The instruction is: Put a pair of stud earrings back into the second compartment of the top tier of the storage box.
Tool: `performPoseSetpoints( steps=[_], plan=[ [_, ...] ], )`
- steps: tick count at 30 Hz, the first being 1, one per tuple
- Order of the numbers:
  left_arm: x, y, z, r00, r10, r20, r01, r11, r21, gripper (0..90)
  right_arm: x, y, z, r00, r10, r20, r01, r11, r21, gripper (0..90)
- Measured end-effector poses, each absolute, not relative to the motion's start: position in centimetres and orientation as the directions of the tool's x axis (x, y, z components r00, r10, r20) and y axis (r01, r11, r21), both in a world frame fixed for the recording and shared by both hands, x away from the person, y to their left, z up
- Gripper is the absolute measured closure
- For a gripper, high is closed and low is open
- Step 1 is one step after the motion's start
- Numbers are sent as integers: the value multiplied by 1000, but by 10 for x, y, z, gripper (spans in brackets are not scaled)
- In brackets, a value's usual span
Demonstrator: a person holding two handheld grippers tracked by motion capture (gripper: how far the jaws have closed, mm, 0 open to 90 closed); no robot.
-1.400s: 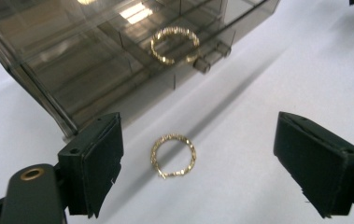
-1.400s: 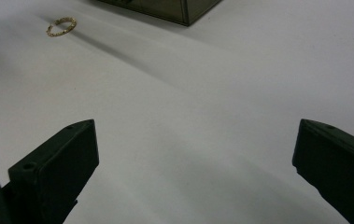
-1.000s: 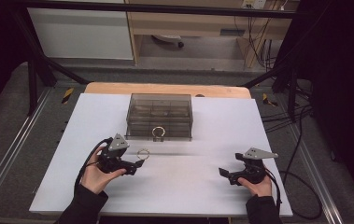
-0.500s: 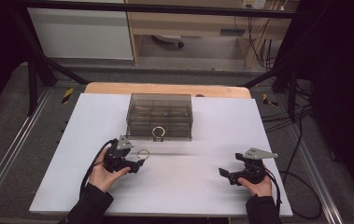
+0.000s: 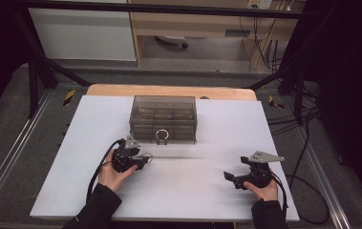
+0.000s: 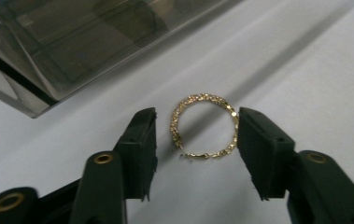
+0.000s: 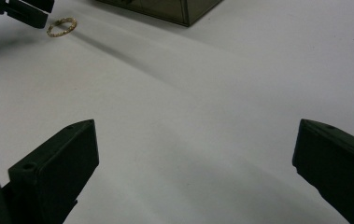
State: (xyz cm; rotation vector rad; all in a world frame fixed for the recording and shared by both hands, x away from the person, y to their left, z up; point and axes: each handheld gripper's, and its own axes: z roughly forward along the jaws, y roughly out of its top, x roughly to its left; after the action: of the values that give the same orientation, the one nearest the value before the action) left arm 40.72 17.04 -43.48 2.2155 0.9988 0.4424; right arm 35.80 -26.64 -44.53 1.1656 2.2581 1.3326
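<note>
Shifted toward the box (image 5: 163,118): left gripper (image 6: 196,135), jaws lately narrowed, not yet clamped; gold hoop (image 6: 204,126) is flanked between them on the table (image 5: 183,191). Right gripper (image 7: 193,163): held wide apart, unmoved, hoop well off.

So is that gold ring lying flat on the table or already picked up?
Lying flat. The ring rests on the white table, between the left claw tips, which have been closing but don't press it yet.

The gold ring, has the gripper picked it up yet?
Not yet. Done: the left gripper has come down around the twisted gold hoop ring lying on the white table. In hand: its jaws have just been closing, one finger either side. Left: pinching and lifting.
</note>
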Motion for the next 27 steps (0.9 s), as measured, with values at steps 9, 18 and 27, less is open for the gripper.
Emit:
performPoseSetpoints(
  steps=[9,18,27],
  plan=[
    [412,168,-437,643,765,32,540,-483,690,626,358,-266,-446,-641,752,154,501,258,826,11],
    [415,167,-441,636,771,37,543,-481,688,747,358,-266,-446,-641,752,154,500,257,827,11],
    [418,167,-443,632,774,38,544,-478,690,791,358,-266,-446,-639,753,155,501,256,826,11]
  ],
)
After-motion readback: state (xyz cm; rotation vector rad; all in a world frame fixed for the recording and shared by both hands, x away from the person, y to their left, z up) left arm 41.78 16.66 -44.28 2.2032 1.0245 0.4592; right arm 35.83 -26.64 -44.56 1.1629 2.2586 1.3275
